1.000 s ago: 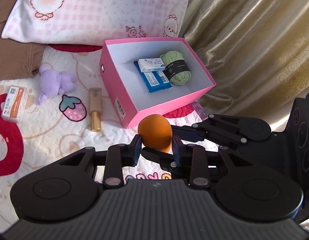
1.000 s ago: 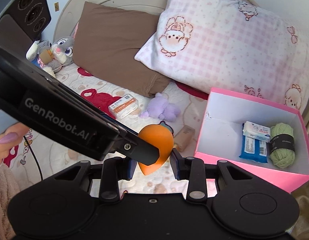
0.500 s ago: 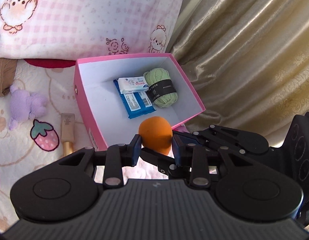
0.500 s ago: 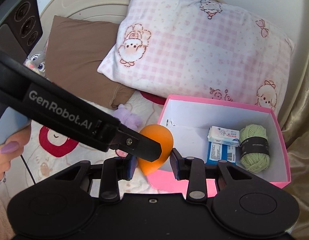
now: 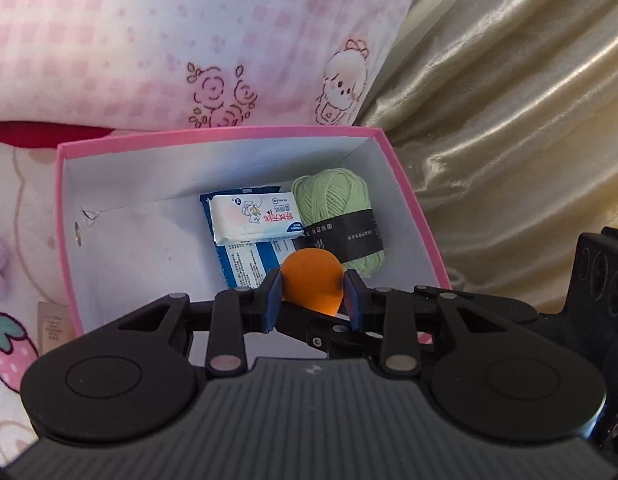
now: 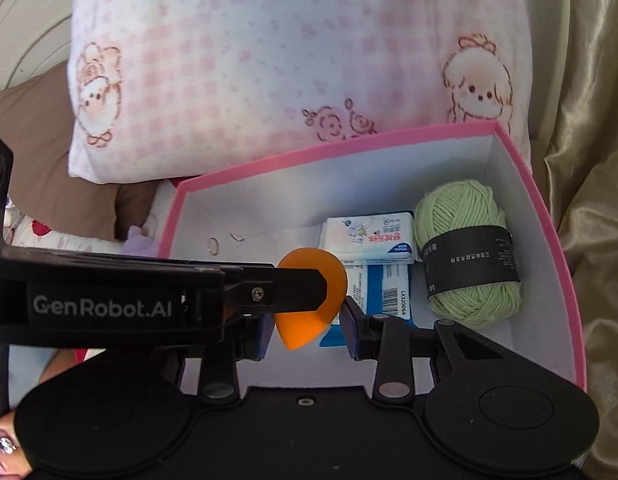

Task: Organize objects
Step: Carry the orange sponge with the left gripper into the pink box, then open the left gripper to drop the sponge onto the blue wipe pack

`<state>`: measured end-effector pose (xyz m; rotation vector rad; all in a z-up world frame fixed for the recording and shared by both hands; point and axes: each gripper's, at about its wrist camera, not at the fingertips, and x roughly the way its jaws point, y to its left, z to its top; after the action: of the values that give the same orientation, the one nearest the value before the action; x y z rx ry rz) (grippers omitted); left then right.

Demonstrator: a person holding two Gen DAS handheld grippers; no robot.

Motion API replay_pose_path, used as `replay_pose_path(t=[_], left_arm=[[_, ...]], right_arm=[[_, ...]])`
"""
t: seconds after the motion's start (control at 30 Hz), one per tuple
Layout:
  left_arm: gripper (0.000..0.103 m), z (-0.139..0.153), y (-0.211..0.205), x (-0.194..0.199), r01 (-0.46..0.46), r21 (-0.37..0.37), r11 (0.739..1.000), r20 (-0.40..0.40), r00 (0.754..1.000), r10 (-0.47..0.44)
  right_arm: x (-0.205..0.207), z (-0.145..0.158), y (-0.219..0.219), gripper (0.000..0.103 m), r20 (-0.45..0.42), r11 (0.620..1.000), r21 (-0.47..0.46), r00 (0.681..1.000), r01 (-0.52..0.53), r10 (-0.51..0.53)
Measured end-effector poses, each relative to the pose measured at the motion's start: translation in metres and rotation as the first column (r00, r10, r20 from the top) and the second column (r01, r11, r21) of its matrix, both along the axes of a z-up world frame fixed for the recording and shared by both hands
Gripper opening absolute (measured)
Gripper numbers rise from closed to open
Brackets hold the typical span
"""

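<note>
Behind everything lies a big pink checked pillow on the bed, with a shiny gold curtain beside it. Right in front of the pillow sits the pink box, white on the inside.

We see three things already in the box. A ball of green yarn lies by the right wall. A white tissue pack lies just beside it, on top of a blue pack. The left half of the box floor is bare.

Our left claw is squeezing an orange makeup sponge. Both blue pads touch its sides, and the pointy end hangs down. The sponge is in the air over the box, above the near end of the blue pack. It is not touching anything in the box that we can see.

Our right claw is close by, under the left one. Its fingers stand apart, and the sponge's tip hangs between them. We see a gap next to the right finger, so we think this claw is not gripping anything.

We think we are at the drop-off step: the sponge is over the box and just has to go in.

Next, the left claw should come down a little and let go. A spot on the bare floor to the left would be good, so the sponge does not roll off the packs. The right claw should get out of the way first, so the two do not bump. The sponge is soft and light, so it may bounce or tip over when it lands.
</note>
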<state>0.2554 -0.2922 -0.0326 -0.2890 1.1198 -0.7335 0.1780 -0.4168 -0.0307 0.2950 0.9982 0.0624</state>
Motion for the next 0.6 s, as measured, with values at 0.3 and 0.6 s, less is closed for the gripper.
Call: replay_pose_path(t=[0.3, 0.6], left_arm=[[0.031, -0.050, -0.013, 0.023, -0.025, -0.019, 1.000, -0.093, 0.995, 0.023], [0.031, -0.066, -0.014, 0.037, -0.073, -0.018, 0.997, -0.106, 0.992, 0.071]], right_arm=[[0.034, -0.038, -0.003, 0.040, -0.128, 0.982, -0.133, 0.985, -0.135, 0.118], [0.036, -0.051, 0.002, 0.047, -0.147, 0.933, -0.267, 0.967, -0.241, 0.208]])
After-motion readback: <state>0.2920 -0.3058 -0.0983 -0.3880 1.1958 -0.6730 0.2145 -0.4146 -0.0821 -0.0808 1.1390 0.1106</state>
